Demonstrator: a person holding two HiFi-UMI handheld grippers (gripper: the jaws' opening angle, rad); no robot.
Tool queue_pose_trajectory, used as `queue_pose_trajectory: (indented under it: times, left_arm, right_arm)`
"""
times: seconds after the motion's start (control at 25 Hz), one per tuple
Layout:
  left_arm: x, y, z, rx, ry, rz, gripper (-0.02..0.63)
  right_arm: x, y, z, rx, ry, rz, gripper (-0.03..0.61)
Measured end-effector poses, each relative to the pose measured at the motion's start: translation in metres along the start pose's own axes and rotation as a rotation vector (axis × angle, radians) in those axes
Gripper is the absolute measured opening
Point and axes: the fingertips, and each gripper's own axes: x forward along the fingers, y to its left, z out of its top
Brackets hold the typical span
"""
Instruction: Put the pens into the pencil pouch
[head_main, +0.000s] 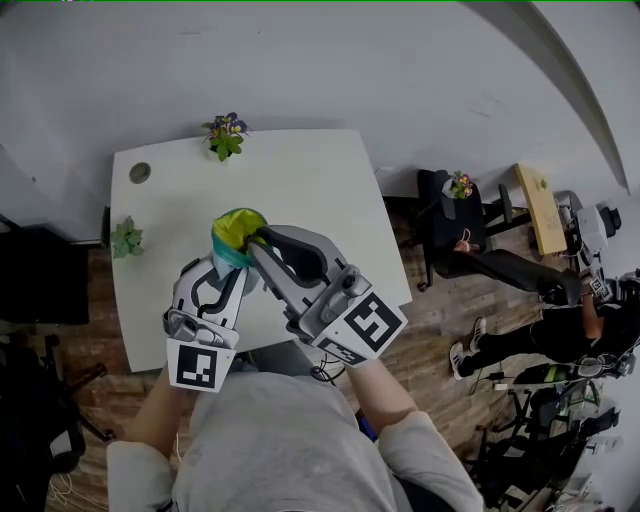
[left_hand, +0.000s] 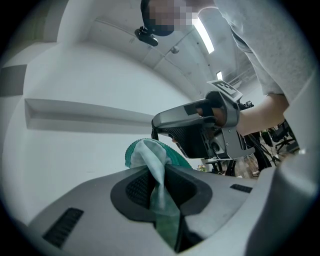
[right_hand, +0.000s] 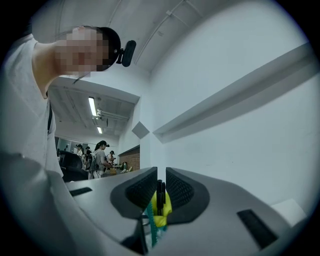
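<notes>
A teal pencil pouch (head_main: 235, 228) with a yellow lining hangs above the white table (head_main: 300, 185), its mouth facing up. My left gripper (head_main: 228, 262) is shut on the pouch's edge; in the left gripper view the pale teal fabric (left_hand: 150, 155) is pinched between the pads of that gripper (left_hand: 156, 179). My right gripper (head_main: 262, 240) reaches to the pouch mouth from the right. In the right gripper view that gripper (right_hand: 160, 186) is shut on thin black pens (right_hand: 160, 194), which stand upright above the yellow lining (right_hand: 165, 211) and the teal zipper (right_hand: 148, 221).
Two small potted plants (head_main: 225, 135) (head_main: 126, 238) and a round cable hole (head_main: 140, 173) are on the table. To the right, on the wooden floor, stand a dark chair (head_main: 450, 215) and other people (head_main: 560, 320). A white wall lies behind the table.
</notes>
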Motion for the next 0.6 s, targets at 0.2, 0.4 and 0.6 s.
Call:
queue_pose_trajectory:
  times: [0.2, 0.4, 0.6]
  left_arm:
    - [-0.006, -0.004, 0.006, 0.011, -0.008, -0.005, 0.075]
    - [-0.016, -0.007, 0.008, 0.017, -0.006, -0.006, 0.075]
    - [-0.023, -0.001, 0.009, 0.018, 0.001, 0.016, 0.075]
  right_arm:
    - [-0.003, 0.008, -0.005, -0.009, 0.027, -0.006, 0.058]
    - [-0.011, 0.017, -0.005, -0.006, 0.017, -0.041, 0.059]
    - [-0.029, 0.008, -0.003, -0.028, 0.011, -0.146, 0.059]
